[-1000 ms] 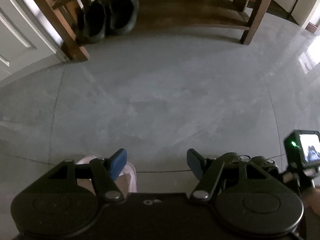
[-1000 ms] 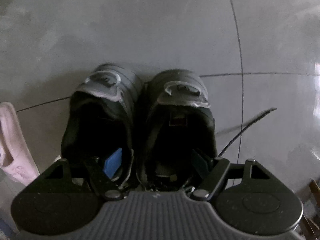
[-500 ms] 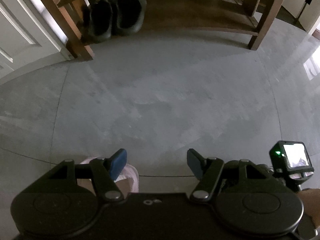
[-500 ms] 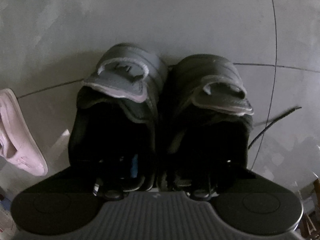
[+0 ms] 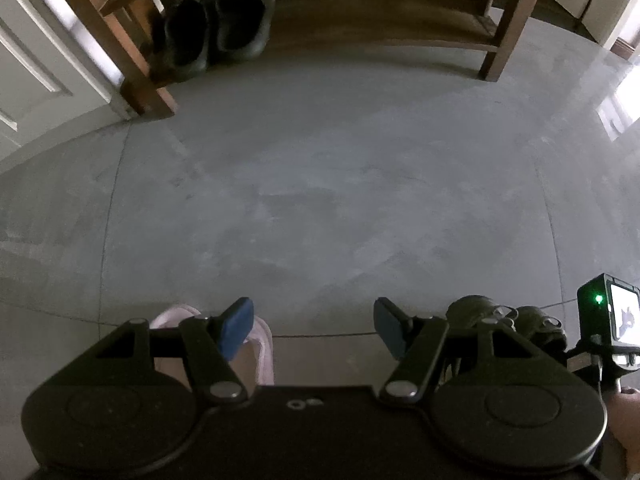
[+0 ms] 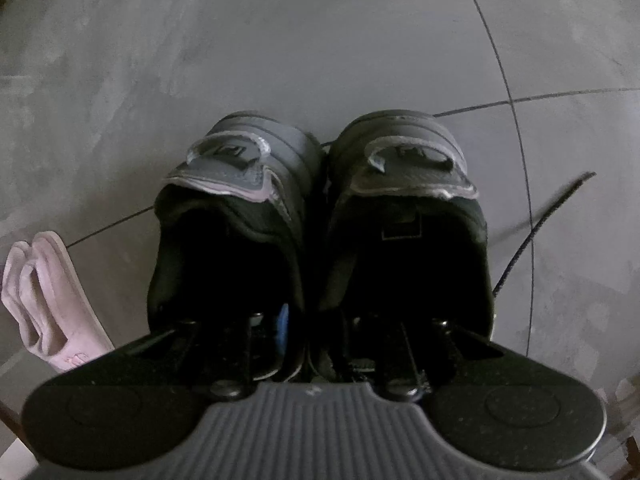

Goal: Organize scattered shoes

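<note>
**Right tongs clamped on a pair of black sneakers**

The grey tiled floor [image 5: 320,200] stretched to a wooden shoe rack [image 5: 400,12] at the far side, with dark clogs [image 5: 216,28] on its lowest shelf, far left. The black sneakers [image 6: 320,216] stood side by side, near; the right tongs [image 6: 312,332] pinched their inner heel walls together. The left tongs [image 5: 314,326] gaped empty above a pink slipper [image 5: 262,354].

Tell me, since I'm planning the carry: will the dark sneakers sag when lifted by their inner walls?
Probably some. The dark sneakers have soft padded collars, which likely fold where the right gripper pinches them. One loose lace trails and may drag.
</note>
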`<move>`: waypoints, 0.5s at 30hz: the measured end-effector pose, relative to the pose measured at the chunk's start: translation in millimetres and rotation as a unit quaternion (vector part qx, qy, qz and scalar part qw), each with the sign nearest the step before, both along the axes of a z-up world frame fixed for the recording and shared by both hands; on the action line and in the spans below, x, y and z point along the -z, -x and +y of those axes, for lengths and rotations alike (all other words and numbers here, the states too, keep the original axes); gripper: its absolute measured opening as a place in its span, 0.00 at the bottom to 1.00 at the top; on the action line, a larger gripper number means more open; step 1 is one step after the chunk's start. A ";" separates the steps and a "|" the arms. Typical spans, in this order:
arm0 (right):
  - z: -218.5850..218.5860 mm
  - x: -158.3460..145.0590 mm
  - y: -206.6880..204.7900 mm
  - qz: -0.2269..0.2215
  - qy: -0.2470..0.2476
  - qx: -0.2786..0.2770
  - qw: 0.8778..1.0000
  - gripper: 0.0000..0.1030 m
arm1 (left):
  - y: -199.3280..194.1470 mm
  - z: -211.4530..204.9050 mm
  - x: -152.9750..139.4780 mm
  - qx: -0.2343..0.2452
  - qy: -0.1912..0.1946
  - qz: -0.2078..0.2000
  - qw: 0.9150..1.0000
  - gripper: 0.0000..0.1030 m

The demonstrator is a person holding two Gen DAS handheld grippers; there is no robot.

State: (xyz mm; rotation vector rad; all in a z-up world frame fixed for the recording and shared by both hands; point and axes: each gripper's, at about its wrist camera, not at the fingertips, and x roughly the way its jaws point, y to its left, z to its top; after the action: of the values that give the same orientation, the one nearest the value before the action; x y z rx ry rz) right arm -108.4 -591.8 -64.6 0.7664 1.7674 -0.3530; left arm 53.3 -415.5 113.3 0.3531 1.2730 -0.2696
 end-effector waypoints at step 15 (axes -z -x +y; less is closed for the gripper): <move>-0.8 -22.3 -4.4 -0.031 0.065 -0.010 0.997 0.43 | 5.7 0.0 -8.7 0.002 0.007 -0.013 1.000 0.65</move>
State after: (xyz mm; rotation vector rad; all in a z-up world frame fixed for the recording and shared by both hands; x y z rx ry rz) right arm -104.0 -592.7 -42.4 0.6608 1.6756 -0.4215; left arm 47.6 -415.5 121.9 0.3470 1.2448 -0.2760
